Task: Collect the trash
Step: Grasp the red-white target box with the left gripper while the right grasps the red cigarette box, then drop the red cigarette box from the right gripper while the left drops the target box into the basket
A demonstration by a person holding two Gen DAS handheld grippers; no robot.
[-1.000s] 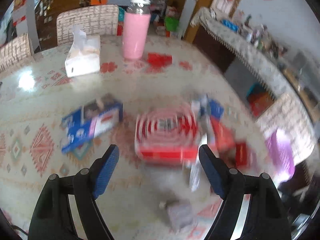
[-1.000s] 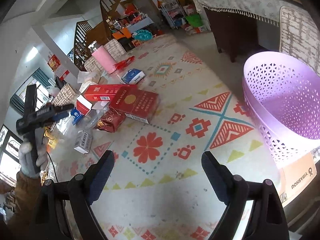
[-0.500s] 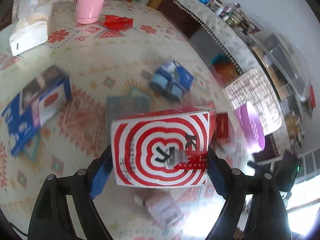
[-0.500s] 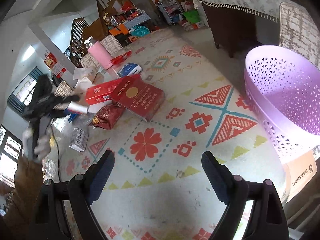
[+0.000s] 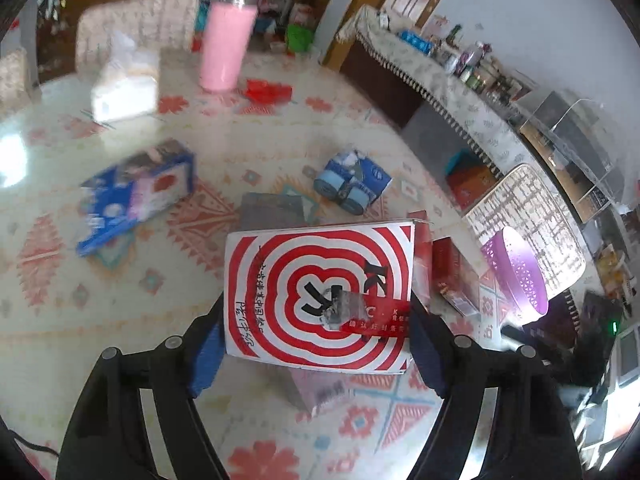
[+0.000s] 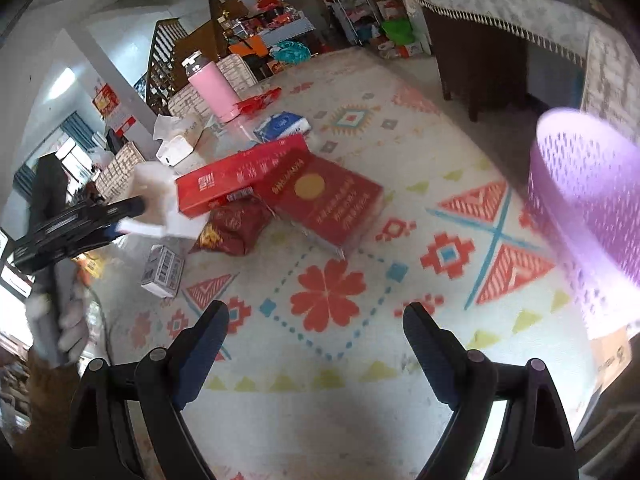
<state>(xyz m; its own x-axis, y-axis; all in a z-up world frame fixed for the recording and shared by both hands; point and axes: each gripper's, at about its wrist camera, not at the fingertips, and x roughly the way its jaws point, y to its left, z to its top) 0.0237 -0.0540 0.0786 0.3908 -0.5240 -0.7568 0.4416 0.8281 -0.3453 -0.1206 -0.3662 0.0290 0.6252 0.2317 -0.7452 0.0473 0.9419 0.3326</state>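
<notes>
Left tongs (image 5: 316,340) clamped on the red-and-white swirl box (image 5: 320,296), pads (image 5: 206,354) pressed to both side faces; box lifted off the patterned surface (image 5: 120,320), printed face toward the camera. Landmark is the purple basket (image 6: 588,216). Seen from the left wrist, the basket (image 5: 516,276) sits right of the held box, with a dark red carton (image 5: 456,280) between them. Right tongs (image 6: 316,344) spread wide, holding nothing, hovering over the red flower motif (image 6: 328,292) left of the basket.

Other trash on the surface, all left of the basket in the right wrist view:
- flat red book-like carton (image 6: 328,200)
- long red carton (image 6: 240,178) overlapping its far edge
- crumpled dark red snack bag (image 6: 234,228) beside them
- small barcode box (image 6: 162,270) further left
- blue-white tissue pack (image 6: 282,126) beyond the cartons

The pink bottle (image 6: 212,88) and white tissue box (image 6: 180,140) are furthest from the basket. The blue box (image 5: 136,196) shows only in the left wrist view.
</notes>
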